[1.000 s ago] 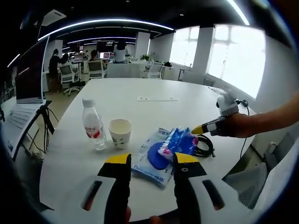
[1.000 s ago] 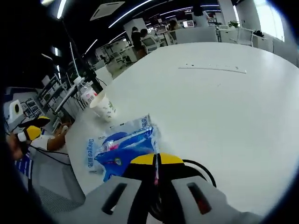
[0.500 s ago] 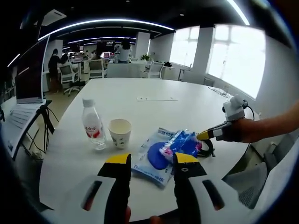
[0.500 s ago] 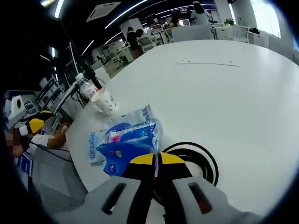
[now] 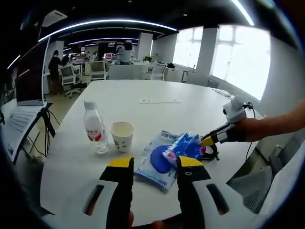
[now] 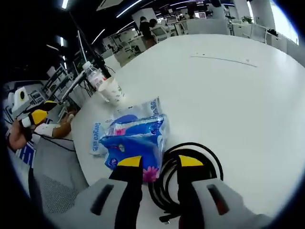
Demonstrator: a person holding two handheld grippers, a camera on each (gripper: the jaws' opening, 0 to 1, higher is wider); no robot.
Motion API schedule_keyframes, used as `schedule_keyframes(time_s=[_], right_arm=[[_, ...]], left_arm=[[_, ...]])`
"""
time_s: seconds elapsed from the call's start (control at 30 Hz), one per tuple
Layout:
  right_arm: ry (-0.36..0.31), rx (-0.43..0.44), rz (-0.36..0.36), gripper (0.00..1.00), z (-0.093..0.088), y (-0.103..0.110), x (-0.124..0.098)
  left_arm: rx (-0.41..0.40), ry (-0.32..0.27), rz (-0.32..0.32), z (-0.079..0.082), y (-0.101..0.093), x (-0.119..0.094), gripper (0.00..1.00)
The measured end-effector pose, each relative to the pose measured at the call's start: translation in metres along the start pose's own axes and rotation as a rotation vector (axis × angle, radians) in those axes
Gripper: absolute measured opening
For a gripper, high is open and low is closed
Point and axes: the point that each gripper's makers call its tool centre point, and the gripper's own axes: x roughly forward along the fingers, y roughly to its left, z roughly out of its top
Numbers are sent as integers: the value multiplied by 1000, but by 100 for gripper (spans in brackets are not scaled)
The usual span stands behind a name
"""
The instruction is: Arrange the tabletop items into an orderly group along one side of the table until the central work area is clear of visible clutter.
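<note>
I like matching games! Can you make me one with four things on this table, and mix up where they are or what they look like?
Things:
1. water bottle
2. paper cup
3. black cable
4. blue tissue pack

Descriptions:
A. coiled in loops by the right gripper
B. has a red label and white cap
C. lies on top of a flat clear packet
D. open at the top, stands beside the bottle

Pairs: 1-B, 2-D, 3-A, 4-C

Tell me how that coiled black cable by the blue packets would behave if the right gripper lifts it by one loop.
The black cable lies in loose loops with no tie visible, so it would probably sag and uncoil. It looks thin and likely light. One loop touches the blue packet, so lifting may drag that along.
</note>
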Motion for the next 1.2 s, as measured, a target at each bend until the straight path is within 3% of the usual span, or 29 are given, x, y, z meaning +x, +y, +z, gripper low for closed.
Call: schedule_keyframes(time_s=[0.17,0.3,0.57,0.67,0.73,0.77,0.8,0.87,1.03,1.2], right_arm=[[56,-77,27,34,0,2,4],[107,-195,29,39,5,-3,8],[155,-272,71,43,15,2,18],[165,-291,90,39,15,5,22],[163,-315,95,26,15,7,25],[152,-315,88,14,16,7,24],[141,-306,84,10,18,7,24],[93,-221,77,8,23,7,25],[55,-175,64,1,24,4,19],[-13,-42,30,0,29,-8,10]], left_arm=[[-8,-3,9,-1,3,-2,35],[-12,-5,12,-1,3,-3,35],[-7,-6,9,1,2,-2,35],[-6,-5,8,1,1,-2,35],[-5,-5,8,1,1,-2,35],[-5,-5,9,1,2,-2,35],[-5,-5,10,1,2,-2,35],[-7,-6,12,1,3,-3,35],[-9,-5,12,1,2,-3,35],[-3,0,3,0,-1,-1,35]])
